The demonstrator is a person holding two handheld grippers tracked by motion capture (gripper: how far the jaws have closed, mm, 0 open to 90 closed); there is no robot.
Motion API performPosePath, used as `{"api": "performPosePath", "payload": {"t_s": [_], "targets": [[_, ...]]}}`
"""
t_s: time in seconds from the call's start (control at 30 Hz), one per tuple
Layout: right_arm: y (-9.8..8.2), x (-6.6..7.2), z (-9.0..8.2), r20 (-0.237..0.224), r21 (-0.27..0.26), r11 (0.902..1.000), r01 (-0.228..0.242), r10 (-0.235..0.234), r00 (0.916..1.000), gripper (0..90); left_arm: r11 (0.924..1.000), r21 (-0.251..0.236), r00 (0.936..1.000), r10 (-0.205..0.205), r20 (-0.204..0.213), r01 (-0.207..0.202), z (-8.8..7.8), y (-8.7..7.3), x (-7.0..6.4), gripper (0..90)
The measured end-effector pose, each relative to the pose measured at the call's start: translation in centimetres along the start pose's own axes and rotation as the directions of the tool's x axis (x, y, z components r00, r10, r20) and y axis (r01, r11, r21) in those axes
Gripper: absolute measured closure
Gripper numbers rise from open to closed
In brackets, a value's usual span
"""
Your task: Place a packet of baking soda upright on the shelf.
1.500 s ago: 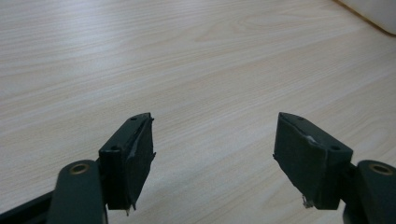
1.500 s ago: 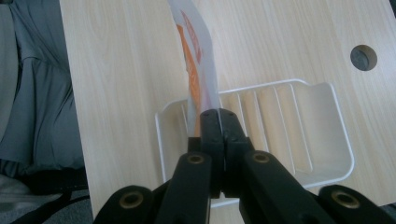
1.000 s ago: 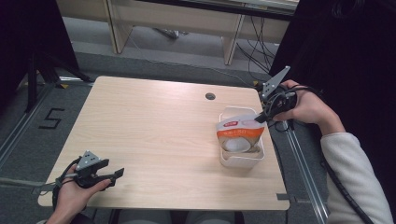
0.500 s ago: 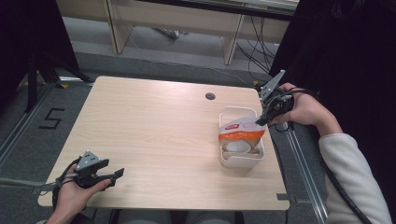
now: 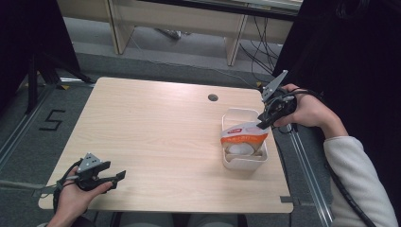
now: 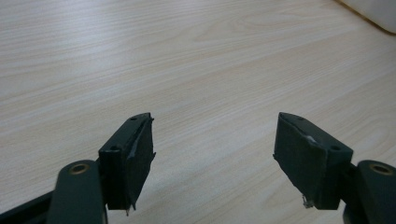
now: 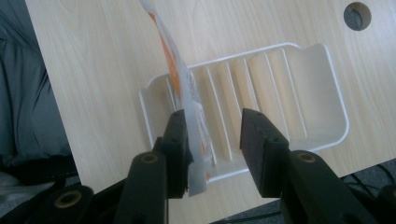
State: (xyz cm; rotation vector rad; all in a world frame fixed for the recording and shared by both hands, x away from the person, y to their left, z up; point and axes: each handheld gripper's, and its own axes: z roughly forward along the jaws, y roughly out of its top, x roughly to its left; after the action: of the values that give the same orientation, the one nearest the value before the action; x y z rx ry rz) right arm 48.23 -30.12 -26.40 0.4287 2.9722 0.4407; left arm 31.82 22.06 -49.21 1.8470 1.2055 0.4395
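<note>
The table (image 5: 156, 127) is one light wood top with one round cable hole (image 5: 213, 98), and it carries one white ribbed tray (image 5: 242, 161) on the right-hand side, directly under the right gripper (image 5: 261, 124). One orange-and-white packet (image 5: 244, 137) lies in that tray over a pale round item that cannot be identified; the packet's far corner rises to the right gripper's tips. In the right gripper view the jaws stand parted: the packet's edge (image 7: 189, 100) lies flat against the inner face of the left-hand jaw, while the other jaw stands clear of it with open tray ribs showing between, so the packet is touched but not clamped. Judged from this, the step in hand is either letting the packet go into the tray or taking hold of it; which one cannot be told. To do it well, the packet should be settled fully inside the tray walls before the tips withdraw, or, for a grasp, the jaws should close squarely on the sealed edge, not the loose film. The left gripper (image 5: 108, 176) rests near the table's near-left corner, well apart from the tray, jaws wide open with bare wood between them. Count: two grippers, one tray, one packet.
</note>
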Motion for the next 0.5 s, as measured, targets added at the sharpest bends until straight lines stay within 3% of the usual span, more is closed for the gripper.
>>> {"api": "performPosePath", "payload": {"t_s": [0.17,0.27,0.5], "targets": [[0.07,0.22,0.00,-0.006,0.023,0.9996,0.019,-0.019,0.9998,87.0,1.0000,0.000,1.0000,0.000,-0.002,0.000,-0.04,-0.01,0.00,27.6],[-0.10,0.30,0.31,-0.012,0.034,0.9987,0.037,-0.037,0.9993,90.0,1.0000,0.000,1.0000,0.000,-0.001,0.000,-0.03,-0.01,0.00,27.6],[-0.63,0.15,0.70,-0.009,0.057,0.9981,0.024,-0.023,0.9997,90.0,1.0000,0.001,1.0000,0.003,0.000,-0.003,-0.01,0.00,0.00,27.6]]}}
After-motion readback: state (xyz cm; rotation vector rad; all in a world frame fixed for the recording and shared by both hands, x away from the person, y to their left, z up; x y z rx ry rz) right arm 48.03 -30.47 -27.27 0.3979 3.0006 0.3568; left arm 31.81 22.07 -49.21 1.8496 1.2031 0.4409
